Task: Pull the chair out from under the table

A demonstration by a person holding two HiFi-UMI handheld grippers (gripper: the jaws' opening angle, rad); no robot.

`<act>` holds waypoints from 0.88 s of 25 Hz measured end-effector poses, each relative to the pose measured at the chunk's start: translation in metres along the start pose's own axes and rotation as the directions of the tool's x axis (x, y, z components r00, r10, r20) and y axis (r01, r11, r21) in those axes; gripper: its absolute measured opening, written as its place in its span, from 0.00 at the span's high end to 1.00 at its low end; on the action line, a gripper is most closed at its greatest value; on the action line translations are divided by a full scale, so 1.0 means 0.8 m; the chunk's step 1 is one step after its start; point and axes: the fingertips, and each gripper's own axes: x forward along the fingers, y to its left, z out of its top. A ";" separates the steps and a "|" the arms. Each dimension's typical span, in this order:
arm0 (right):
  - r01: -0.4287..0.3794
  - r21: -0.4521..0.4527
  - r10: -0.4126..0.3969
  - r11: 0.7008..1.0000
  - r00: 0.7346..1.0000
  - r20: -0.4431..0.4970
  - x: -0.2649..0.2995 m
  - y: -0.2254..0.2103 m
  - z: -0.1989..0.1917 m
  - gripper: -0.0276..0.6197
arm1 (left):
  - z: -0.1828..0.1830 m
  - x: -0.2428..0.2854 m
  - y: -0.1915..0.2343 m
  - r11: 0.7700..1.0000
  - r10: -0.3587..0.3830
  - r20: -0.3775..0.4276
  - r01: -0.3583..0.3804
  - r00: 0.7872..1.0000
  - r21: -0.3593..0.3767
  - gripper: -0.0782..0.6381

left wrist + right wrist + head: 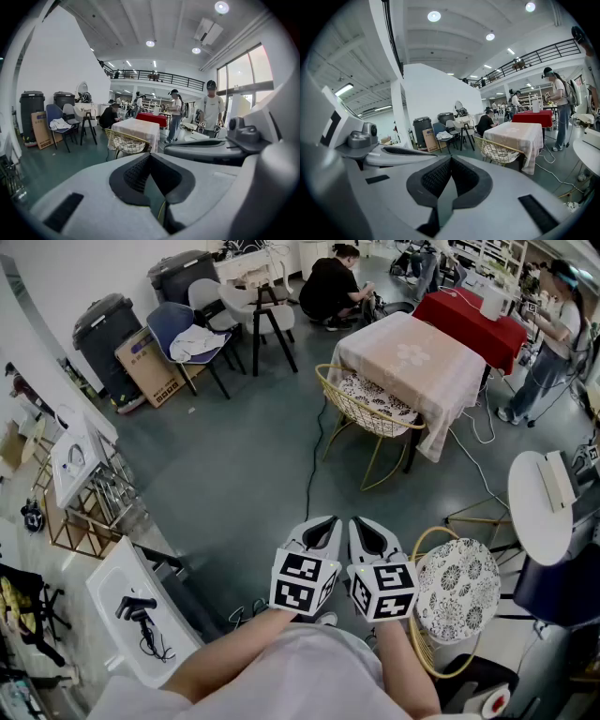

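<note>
Both grippers idle, chair not yet reached.

The left gripper (322, 527) and right gripper (367, 531) are held side by side close to the person's body, marker cubes nearly touching. On each, the jaws are pressed together with nothing between them. The chair (372, 407), a gold wire frame with a patterned cushion, stands at the near-left side of the cloth-covered table (412, 357), its seat against the hanging cloth and its back towards the person. Open grey floor (253, 484) lies between chair and grippers, which are well apart from it. A second wire chair (457, 589) stands just beside the right gripper. A red table (473, 320) stands beyond the covered one.
</note>
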 end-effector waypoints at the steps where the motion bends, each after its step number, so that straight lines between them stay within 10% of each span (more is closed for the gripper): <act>1: -0.001 0.000 0.001 1.000 1.000 -0.001 0.000 0.000 -0.001 0.95 | 0.000 0.001 -0.001 1.000 0.000 -0.001 0.000 1.000 -0.003 0.88; 22: -0.003 0.013 0.004 1.000 1.000 -0.028 0.028 -0.022 -0.005 0.95 | 0.010 0.030 0.024 0.999 0.005 -0.001 -0.005 1.000 -0.044 0.88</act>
